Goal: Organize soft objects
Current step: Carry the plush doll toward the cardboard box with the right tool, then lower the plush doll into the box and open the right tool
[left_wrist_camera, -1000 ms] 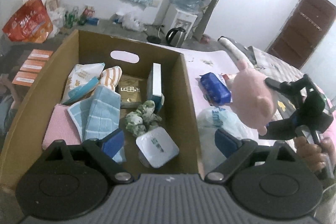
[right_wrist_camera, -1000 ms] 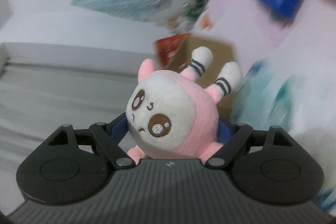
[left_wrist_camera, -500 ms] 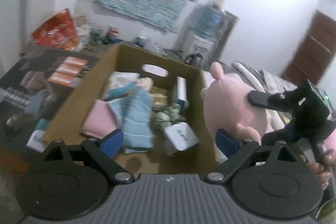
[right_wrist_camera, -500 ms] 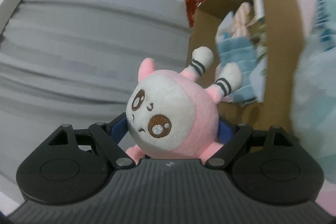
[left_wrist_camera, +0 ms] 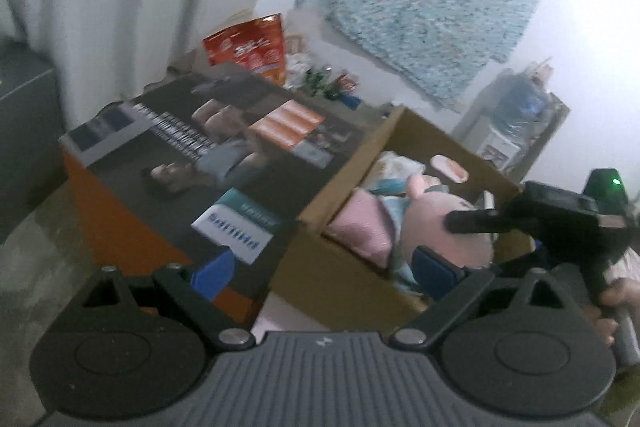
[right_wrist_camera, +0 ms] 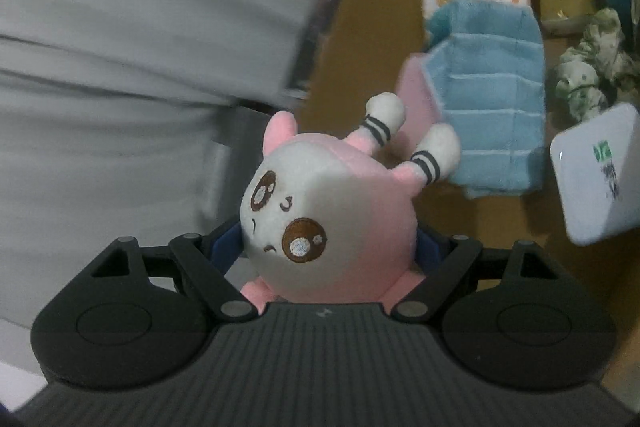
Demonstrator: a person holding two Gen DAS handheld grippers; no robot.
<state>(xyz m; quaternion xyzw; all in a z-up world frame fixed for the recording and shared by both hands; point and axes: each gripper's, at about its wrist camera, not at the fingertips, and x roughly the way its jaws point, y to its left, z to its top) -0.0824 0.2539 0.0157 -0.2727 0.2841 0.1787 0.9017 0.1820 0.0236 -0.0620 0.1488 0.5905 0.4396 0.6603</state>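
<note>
**Plush over the box, half hidden**

My right tongs [right_wrist_camera: 330, 247] clamp the pink plush [right_wrist_camera: 332, 223] above the cardboard box [left_wrist_camera: 320, 267]; its lower body is hidden behind them. My left tongs [left_wrist_camera: 324, 271] gape wide, empty. Blue towel [right_wrist_camera: 492, 131] lies below; box contents blur.

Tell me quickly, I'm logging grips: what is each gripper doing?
Left gripper: open, nothing between its pads.
Right gripper: shut on the round pink-and-white plush toy.

Pink-and-white plush toy [right_wrist_camera: 336, 223]; blue striped towel [right_wrist_camera: 496, 99].
</note>
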